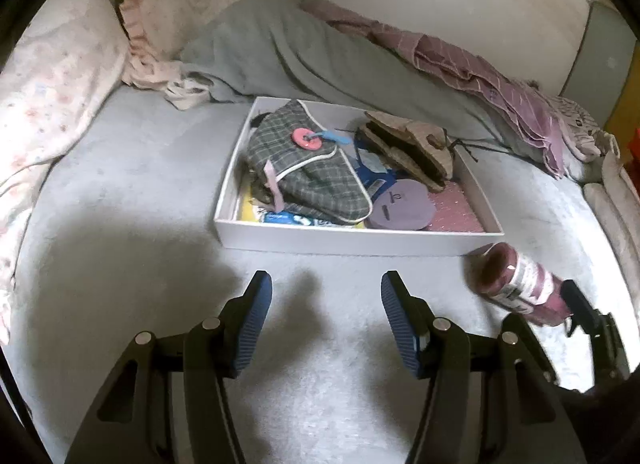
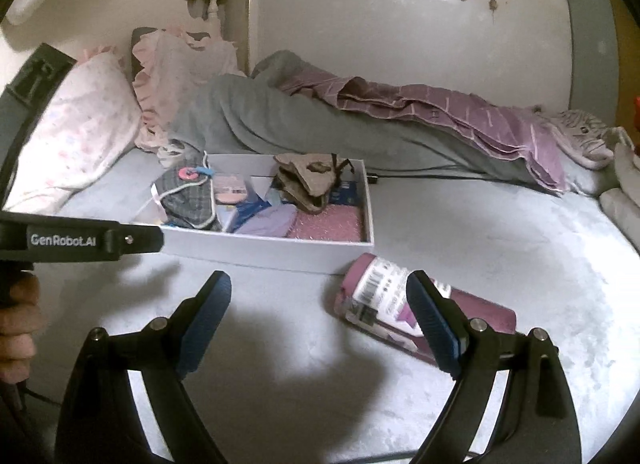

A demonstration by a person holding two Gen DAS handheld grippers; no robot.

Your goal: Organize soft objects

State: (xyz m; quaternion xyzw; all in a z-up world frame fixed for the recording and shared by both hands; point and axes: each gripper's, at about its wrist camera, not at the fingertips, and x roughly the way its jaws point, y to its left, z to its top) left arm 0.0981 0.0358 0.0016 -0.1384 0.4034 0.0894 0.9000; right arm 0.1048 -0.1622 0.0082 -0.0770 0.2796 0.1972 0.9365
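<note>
The rolled maroon bundle (image 2: pixel 424 316), wrapped in a printed paper label, lies on its side on the bed (image 2: pixel 500 232), just outside the near right corner of the white tray (image 2: pixel 272 250). I judge it to be the next soft thing to go in, so the step in hand is the approach to pick it up. My right tongs (image 2: pixel 320 320) stand wide with nothing between the pads; their right finger crosses in front of the roll's labelled middle, and I cannot tell whether it touches. My left tongs (image 1: pixel 326 316) are also open and empty, hovering over bare bed in front of the tray. The tray already holds a plaid pouch (image 1: pixel 308 168) with a pink ring, a tan woven piece (image 1: pixel 412 148), a lilac disc (image 1: pixel 402 204) and a pink sparkly pad (image 1: pixel 456 212). Behind it a grey blanket (image 1: pixel 288 44) and purple striped cloth (image 1: pixel 480 72) are heaped along the wall, with frilled pillows (image 1: pixel 52 84) at the left. Next, I think the right tongs must shift right to straddle the roll across its girth, close, then lift it over the tray wall to the free spot near the pink pad.
</note>
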